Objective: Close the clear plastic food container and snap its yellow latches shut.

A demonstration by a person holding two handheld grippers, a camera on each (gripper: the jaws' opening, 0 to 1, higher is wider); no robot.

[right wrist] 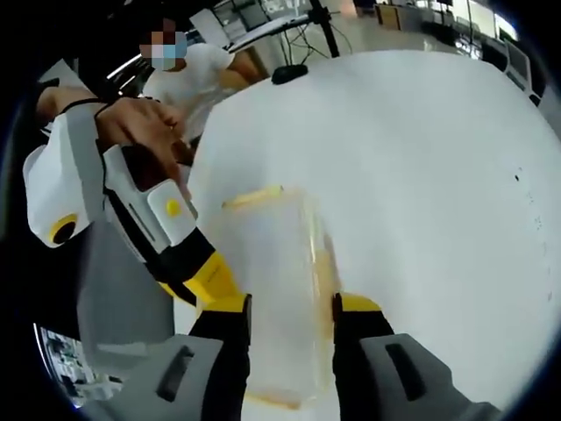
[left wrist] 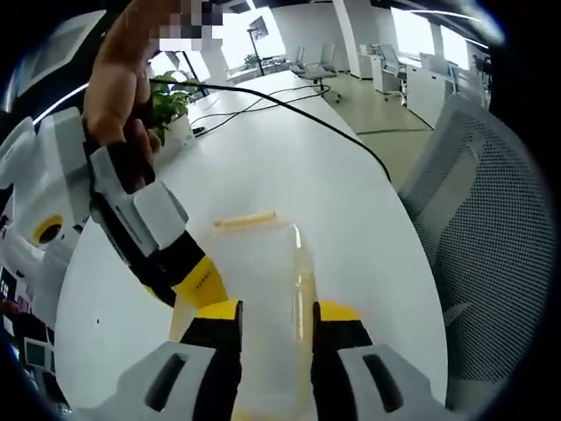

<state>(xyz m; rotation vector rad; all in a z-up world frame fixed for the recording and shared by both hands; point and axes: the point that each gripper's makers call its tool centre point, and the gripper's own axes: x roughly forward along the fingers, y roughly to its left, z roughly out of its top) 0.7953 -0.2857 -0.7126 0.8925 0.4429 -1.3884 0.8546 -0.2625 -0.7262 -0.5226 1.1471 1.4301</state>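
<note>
Your left tongs [left wrist: 273,320] stand with their jaws on either side of the near end of the clear plastic food container [left wrist: 263,289], which lies on the white counter [left wrist: 333,193]. The jaws are parted about as wide as the box; whether they press its walls I cannot tell. One yellow latch [left wrist: 245,219] shows along the container's far edge, lying flat against the rim. Your right tongs [left wrist: 188,272] come in from the left of this view, their yellow tip beside the container's left wall, with your hand [left wrist: 123,88] wrapped round the handle.

In the right gripper view, your right tongs [right wrist: 289,320] straddle the container [right wrist: 276,281] in the same way, jaws apart and close to its sides, contact unclear. The latch [right wrist: 252,196] shows at the far end. Your left tongs [right wrist: 206,276] reach in from the left, tip next to the box.

A black cable [left wrist: 289,110] crosses the counter beyond, a potted plant [left wrist: 171,101] stands at the far left, and a mesh chair [left wrist: 478,219] sits to the right.
</note>
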